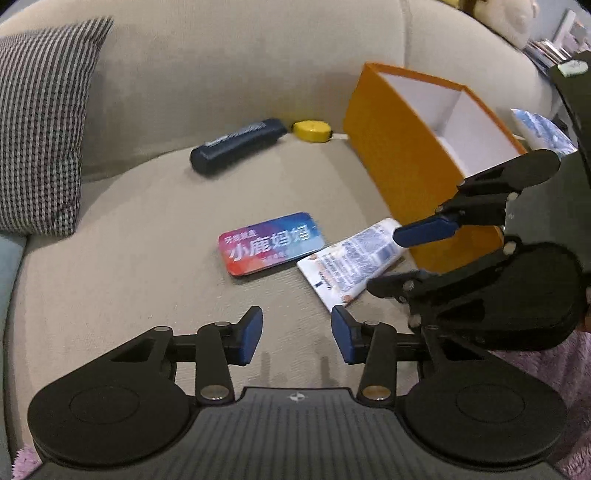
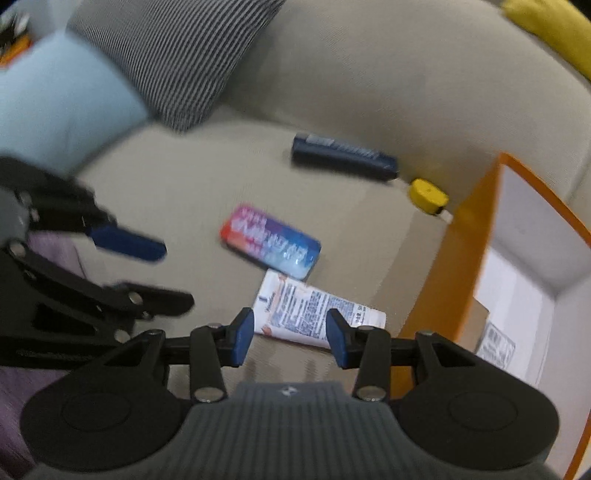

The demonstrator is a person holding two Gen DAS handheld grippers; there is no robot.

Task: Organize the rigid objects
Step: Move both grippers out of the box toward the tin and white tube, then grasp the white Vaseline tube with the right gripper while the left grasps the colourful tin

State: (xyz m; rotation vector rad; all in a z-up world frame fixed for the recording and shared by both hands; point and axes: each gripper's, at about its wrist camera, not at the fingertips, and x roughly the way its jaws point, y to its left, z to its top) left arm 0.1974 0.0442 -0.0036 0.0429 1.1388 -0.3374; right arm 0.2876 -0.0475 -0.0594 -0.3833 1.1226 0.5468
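Hovering over the beige fabric sofa seat (image 1: pixel 129 229), the left gripper (image 1: pixel 297 334) has its blue-padded jaws partly apart and empty. Beside it, the right gripper (image 2: pixel 290 338) is likewise partly parted, holding nothing, above the white printed tube (image 2: pixel 317 314). Just beyond lies the flat red-and-blue tin (image 1: pixel 271 243), touching the tube's end. The open orange cardboard box (image 1: pixel 402 147) stands to the right. Farther back rest a dark blue oblong case (image 1: pixel 238 146) and a yellow tape measure (image 1: pixel 311 130), near the striped cushion (image 1: pixel 40 125).

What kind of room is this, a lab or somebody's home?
Most likely a home living room: small items lie on a beige fabric sofa, with a grey striped cushion beside them and a cream plush toy behind.
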